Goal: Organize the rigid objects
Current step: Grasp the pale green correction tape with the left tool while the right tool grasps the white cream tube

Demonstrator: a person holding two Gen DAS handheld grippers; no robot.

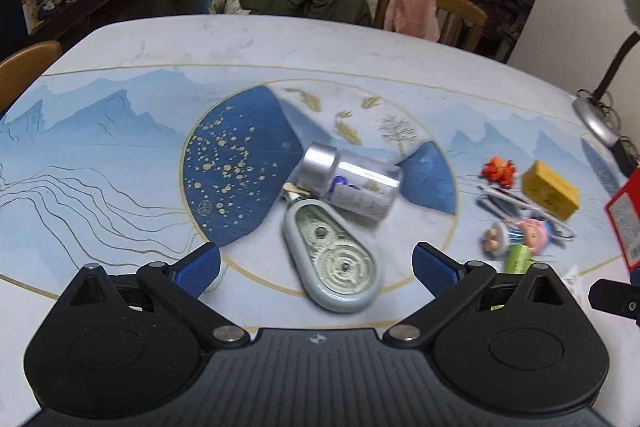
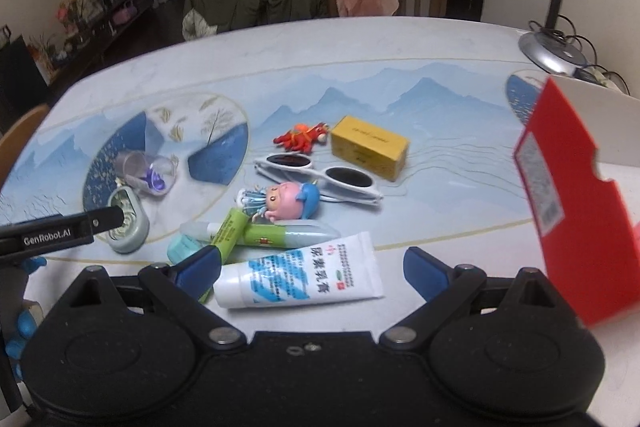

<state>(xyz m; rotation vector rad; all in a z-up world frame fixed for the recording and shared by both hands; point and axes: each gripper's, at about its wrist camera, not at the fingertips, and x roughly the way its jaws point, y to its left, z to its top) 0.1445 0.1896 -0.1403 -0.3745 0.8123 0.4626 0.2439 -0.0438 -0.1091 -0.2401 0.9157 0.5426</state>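
Two grippers hang over a cluttered table [image 1: 140,75], both with fingers spread wide and nothing between them. The left gripper [image 1: 316,269] sits low above a grey-green correction tape dispenser [image 1: 332,259], which lies flat just ahead of the blue pads, its nozzle end touching or nearly touching a clear jar [image 1: 352,183] that lies on its side. The right gripper [image 2: 312,269] hovers over a white cream tube [image 2: 300,277], with green tubes [image 2: 240,231] crossed just behind it, then a pink-and-blue doll [image 2: 284,203], white sunglasses [image 2: 320,173], a small red toy [image 2: 302,137] and a yellow box [image 2: 370,147]. A red box [image 2: 580,207], probably where things are meant to go, stands at the right edge.

Most of the risk sits with the jar. It is round and on its side, so if the dispenser is nudged forward while the left fingers close, the jar could roll across the table. The dispenser is also flat and smooth-edged; a grip across its curved body may slip or squeeze it out sideways.

On the right, the cream tube lies against one finger and close to the green tubes, so a closing pinch could catch two items at once or push the pile into the doll. The two grippers are near each other, and the left one's arm already reaches into the right view, so a collision is possible if both move inward.
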